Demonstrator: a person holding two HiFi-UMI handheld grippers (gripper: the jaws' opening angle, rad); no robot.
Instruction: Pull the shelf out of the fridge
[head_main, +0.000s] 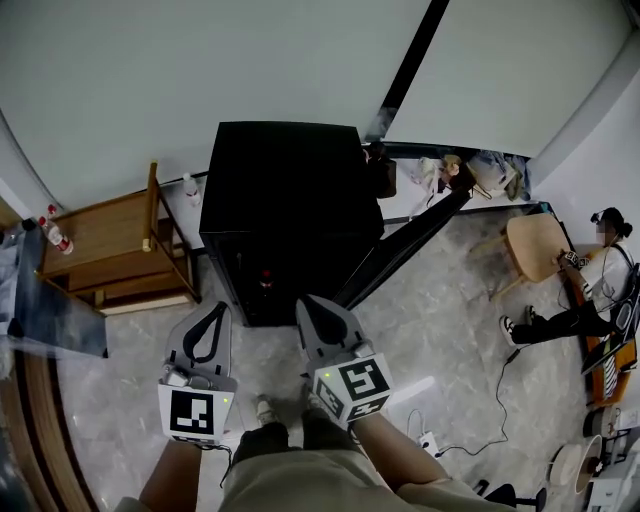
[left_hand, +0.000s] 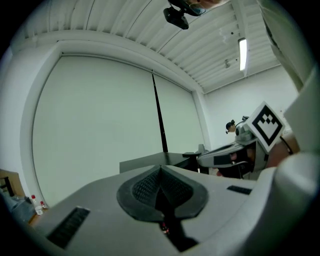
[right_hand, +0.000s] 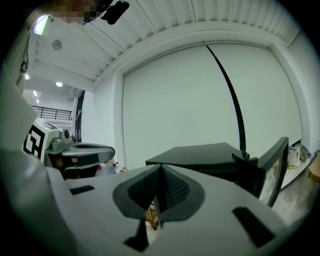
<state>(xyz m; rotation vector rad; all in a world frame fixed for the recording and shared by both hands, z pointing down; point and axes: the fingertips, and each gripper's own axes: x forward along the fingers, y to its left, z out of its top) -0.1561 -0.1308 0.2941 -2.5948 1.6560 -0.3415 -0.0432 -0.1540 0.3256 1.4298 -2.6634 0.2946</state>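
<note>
A black box-shaped fridge (head_main: 285, 195) stands at the middle of the head view, its back to the pale wall. Its black door (head_main: 405, 250) is swung open and runs slantwise toward the right. The door's lower edge ends just beside the tip of the right gripper (head_main: 310, 305). The fridge's front opening is dark. The shelf inside cannot be made out, only a small red spot low in the gap.

The left gripper (head_main: 213, 312) and the right one sit side by side in the lower middle, both pointing at that opening. A short strip of bare grey marble floor (head_main: 450, 320) lies between their tips and the fridge. Each gripper's own view shows its jaws pressed together with nothing between them.

At left, a slatted wooden rack (head_main: 110, 250) stands apart from the fridge's side. At right, past the door, are a round wooden chair (head_main: 535, 245) and a seated person (head_main: 590, 295), with open floor between.
</note>
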